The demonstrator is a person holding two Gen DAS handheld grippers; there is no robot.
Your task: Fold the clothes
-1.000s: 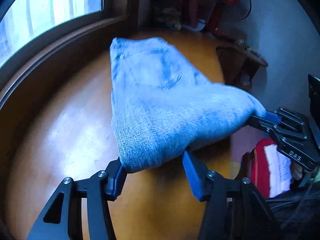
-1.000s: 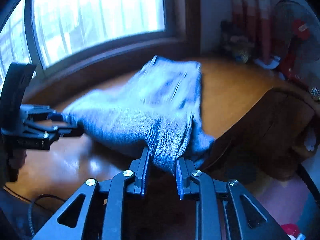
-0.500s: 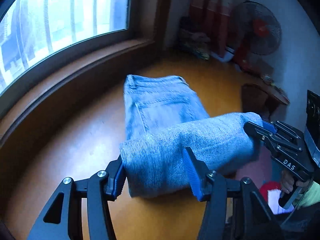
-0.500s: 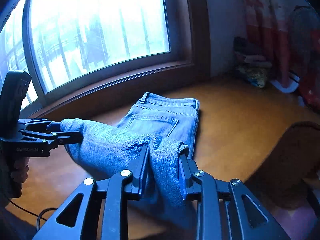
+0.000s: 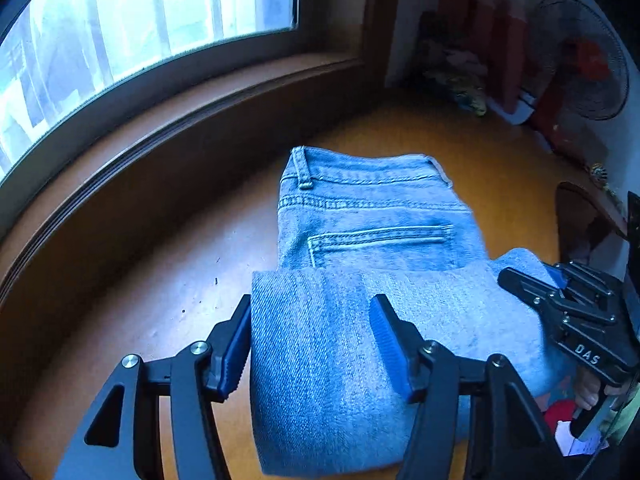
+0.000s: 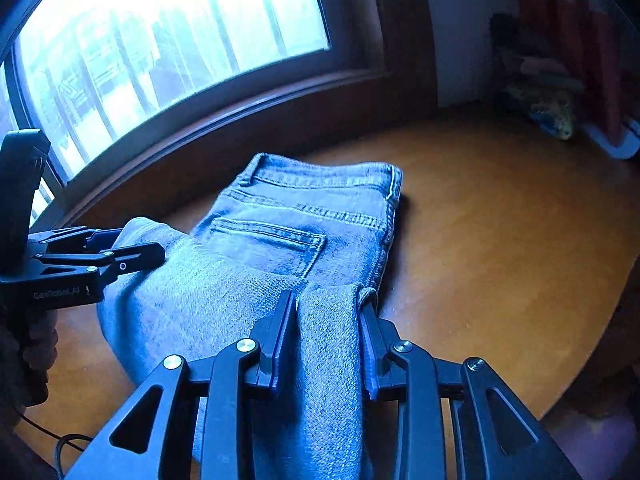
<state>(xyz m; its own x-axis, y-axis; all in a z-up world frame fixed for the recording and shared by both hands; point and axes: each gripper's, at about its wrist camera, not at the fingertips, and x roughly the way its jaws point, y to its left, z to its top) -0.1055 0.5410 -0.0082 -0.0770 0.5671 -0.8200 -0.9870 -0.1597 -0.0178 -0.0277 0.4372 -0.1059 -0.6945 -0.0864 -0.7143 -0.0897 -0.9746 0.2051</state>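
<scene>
Light blue jeans [image 5: 372, 216] lie on the round wooden table [image 5: 160, 300], waistband at the far end and back pocket up. The leg end is folded over and rests across the seat, just below the pocket. My left gripper [image 5: 312, 340] is shut on the left end of that thick fold. From the right wrist view, the left gripper [image 6: 140, 244] clamps the fold's edge side-on. My right gripper [image 6: 328, 312] is shut on the right end of the jeans [image 6: 304, 216], low over the table [image 6: 500, 260]. The right gripper [image 5: 520, 276] also shows at the fold's far right corner.
A wide window with a dark wooden sill curves behind the table. A standing fan [image 5: 580, 60] and clutter fill the back right corner. A dark chair back [image 5: 580, 216] stands off the table's right edge. A cable [image 6: 60, 440] trails at the lower left.
Both grippers carried the raised leg fold forward and down. It hung in the air a second ago and now lies over the seat of the jeans.
</scene>
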